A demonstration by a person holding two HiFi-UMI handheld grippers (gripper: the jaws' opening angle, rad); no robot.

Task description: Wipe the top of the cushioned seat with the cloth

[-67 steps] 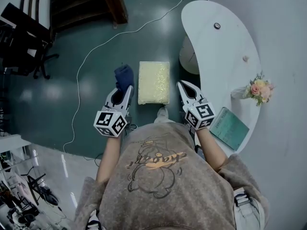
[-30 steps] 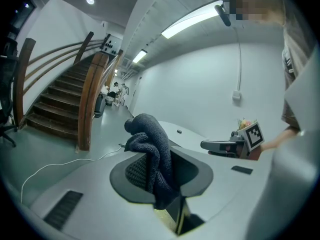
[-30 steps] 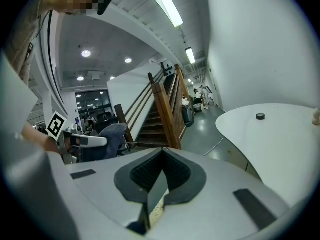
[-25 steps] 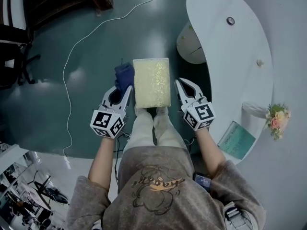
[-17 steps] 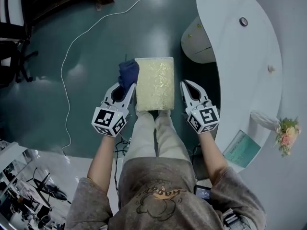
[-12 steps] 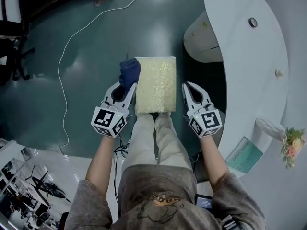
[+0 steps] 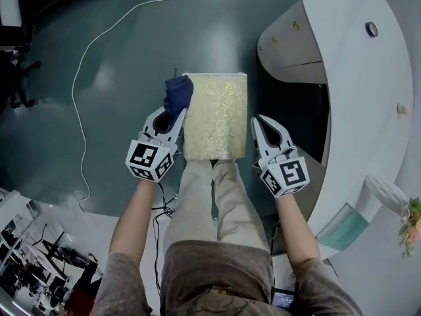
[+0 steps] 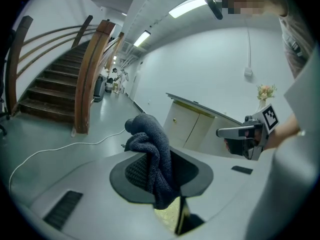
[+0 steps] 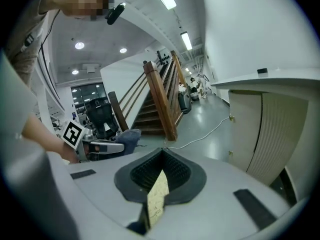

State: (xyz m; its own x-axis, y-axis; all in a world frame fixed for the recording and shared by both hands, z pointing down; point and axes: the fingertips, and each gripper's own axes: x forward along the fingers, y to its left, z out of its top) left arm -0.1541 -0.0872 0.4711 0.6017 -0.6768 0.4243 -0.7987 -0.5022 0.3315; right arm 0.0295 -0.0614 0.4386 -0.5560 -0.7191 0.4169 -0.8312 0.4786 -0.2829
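The cushioned seat (image 7: 216, 114) is a pale yellow rectangle on the green floor, straight ahead of my legs. My left gripper (image 7: 176, 116) is at the seat's left edge, shut on a dark blue knitted cloth (image 7: 177, 94) that bunches over its tips and reaches the seat's far left corner. In the left gripper view the cloth (image 8: 152, 144) hangs between the jaws. My right gripper (image 7: 260, 120) is just off the seat's right edge, shut, with nothing in it (image 9: 162, 150). A sliver of yellow seat (image 9: 156, 196) shows below its jaws.
A white curved desk (image 7: 368, 110) with a cream cabinet (image 7: 289, 45) under it stands close on the right. On the desk's near end lie a green booklet (image 7: 342, 226) and flowers (image 7: 411, 232). A white cable (image 7: 85, 78) runs over the floor at left. A wooden staircase (image 8: 55, 94) rises beyond.
The seat has come nearer and now lies right between the two grippers. The left gripper has carried the cloth in against the seat's left far corner. The desk has shifted right in view.
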